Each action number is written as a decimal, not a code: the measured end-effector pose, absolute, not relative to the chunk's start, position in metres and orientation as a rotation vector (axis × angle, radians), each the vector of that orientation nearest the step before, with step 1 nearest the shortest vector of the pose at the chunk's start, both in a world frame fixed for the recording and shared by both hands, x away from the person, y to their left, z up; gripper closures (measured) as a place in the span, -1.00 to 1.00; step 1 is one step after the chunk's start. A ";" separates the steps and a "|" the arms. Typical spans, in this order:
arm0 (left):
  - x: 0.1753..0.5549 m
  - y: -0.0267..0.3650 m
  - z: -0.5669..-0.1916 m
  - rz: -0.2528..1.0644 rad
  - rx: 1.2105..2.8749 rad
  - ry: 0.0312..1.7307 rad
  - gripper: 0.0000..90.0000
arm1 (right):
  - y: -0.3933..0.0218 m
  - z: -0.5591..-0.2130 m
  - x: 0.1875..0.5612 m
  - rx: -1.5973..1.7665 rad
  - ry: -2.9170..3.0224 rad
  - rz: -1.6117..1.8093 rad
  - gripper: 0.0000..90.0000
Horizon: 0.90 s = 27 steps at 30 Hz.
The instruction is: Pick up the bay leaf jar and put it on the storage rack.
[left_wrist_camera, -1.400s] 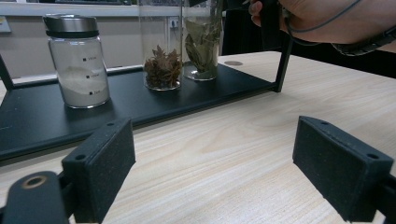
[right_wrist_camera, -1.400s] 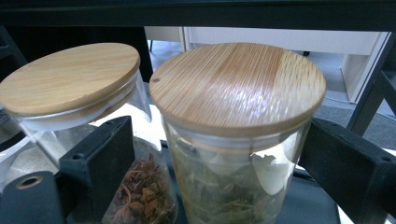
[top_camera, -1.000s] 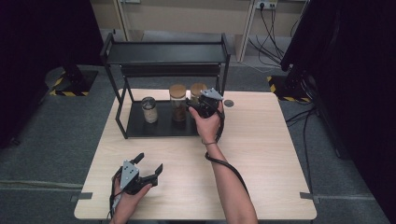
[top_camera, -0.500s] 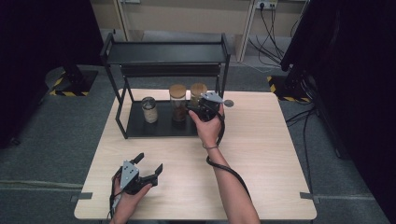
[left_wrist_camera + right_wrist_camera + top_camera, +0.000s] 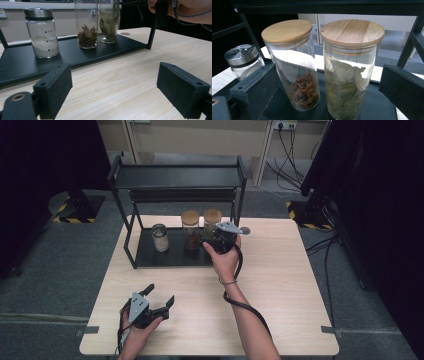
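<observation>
My right gripper [image 5: 212, 239] has just been opening its jaws, and they now stand wide with the bay-leaf jar [image 5: 352, 72] between them, the pads clear of the glass on both sides. That jar stands upright on the rack's [image 5: 175, 255] bottom shelf, at its right end. Just beside it, toward the rack's middle, is the star-anise jar [image 5: 295, 65] (same wooden lid), and farther left the short steel-lidded jar [image 5: 243, 61]. My left gripper [image 5: 157, 302] rests well in front of the rack, jaws apart, holding nothing.
</observation>
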<state>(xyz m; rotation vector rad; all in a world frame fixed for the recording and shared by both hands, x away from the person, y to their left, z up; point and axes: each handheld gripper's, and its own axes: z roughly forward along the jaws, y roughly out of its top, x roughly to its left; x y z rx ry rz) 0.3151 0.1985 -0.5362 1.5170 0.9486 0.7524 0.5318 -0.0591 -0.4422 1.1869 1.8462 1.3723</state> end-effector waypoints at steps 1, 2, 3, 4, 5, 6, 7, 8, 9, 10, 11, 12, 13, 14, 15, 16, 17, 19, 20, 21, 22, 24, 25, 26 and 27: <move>0.315 0.199 -0.536 0.751 1.516 0.949 -0.72 | -0.060 -0.442 0.531 1.185 1.848 1.375 -0.95; 0.315 0.199 -0.536 0.751 1.516 0.949 -0.72 | -0.060 -0.442 0.529 1.182 1.851 1.377 -0.95; 0.315 0.199 -0.536 0.752 1.516 0.950 -0.72 | -0.060 -0.441 0.528 1.177 1.853 1.379 -0.95; 0.315 0.199 -0.536 0.752 1.515 0.950 -0.72 | -0.061 -0.441 0.527 1.174 1.855 1.380 -0.95; 0.315 0.199 -0.536 0.752 1.515 0.950 -0.72 | -0.061 -0.441 0.526 1.172 1.859 1.381 -0.95; 0.315 0.199 -0.536 0.753 1.515 0.950 -0.72 | -0.062 -0.441 0.525 1.170 1.860 1.387 -0.96; 0.315 0.198 -0.536 0.754 1.515 0.949 -0.72 | -0.063 -0.440 0.524 1.171 1.860 1.388 -0.96; 0.315 0.198 -0.536 0.755 1.516 0.949 -0.72 | -0.063 -0.440 0.523 1.169 1.861 1.389 -0.96; 0.315 0.198 -0.536 0.755 1.516 0.949 -0.72 | -0.064 -0.440 0.521 1.165 1.863 1.390 -0.96; 0.315 0.198 -0.536 0.754 1.516 0.950 -0.72 | -0.064 -0.440 0.520 1.163 1.867 1.390 -0.96; 0.315 0.199 -0.536 0.753 1.515 0.950 -0.72 | -0.065 -0.440 0.518 1.159 1.870 1.390 -0.96; 0.315 0.199 -0.536 0.752 1.515 0.951 -0.72 | -0.065 -0.440 0.517 1.157 1.873 1.392 -0.96; 0.315 0.199 -0.536 0.752 1.514 0.951 -0.72 | -0.066 -0.441 0.515 1.153 1.877 1.394 -0.96; 0.315 0.199 -0.536 0.753 1.514 0.951 -0.72 | -0.066 -0.441 0.514 1.151 1.881 1.392 -0.96; 0.315 0.199 -0.536 0.753 1.514 0.951 -0.72 | -0.066 -0.441 0.513 1.147 1.883 1.392 -0.96; 0.315 0.199 -0.536 0.755 1.515 0.950 -0.72 | -0.066 -0.441 0.512 1.144 1.885 1.394 -0.96; 0.315 0.198 -0.536 0.756 1.515 0.950 -0.72 | -0.066 -0.441 0.511 1.141 1.886 1.394 -0.96; 0.315 0.198 -0.536 0.756 1.516 0.949 -0.72 | -0.067 -0.441 0.509 1.139 1.890 1.395 -0.96; 0.315 0.198 -0.536 0.756 1.516 0.950 -0.72 | -0.067 -0.441 0.508 1.138 1.892 1.396 -0.96; 0.315 0.199 -0.536 0.755 1.515 0.950 -0.72 | -0.067 -0.441 0.507 1.134 1.895 1.395 -0.96; 0.315 0.199 -0.536 0.755 1.514 0.950 -0.72 | -0.068 -0.441 0.505 1.131 1.895 1.396 -0.96; 0.315 0.199 -0.536 0.756 1.514 0.950 -0.72 | -0.068 -0.442 0.503 1.123 1.901 1.399 -0.96; 0.315 0.199 -0.536 0.756 1.514 0.949 -0.72 | -0.069 -0.442 0.502 1.120 1.904 1.394 -0.96; 0.315 0.198 -0.536 0.757 1.515 0.949 -0.72 | -0.069 -0.442 0.501 1.120 1.905 1.395 -0.96; 0.315 0.198 -0.536 0.757 1.515 0.948 -0.72 | -0.070 -0.442 0.500 1.116 1.907 1.394 -0.96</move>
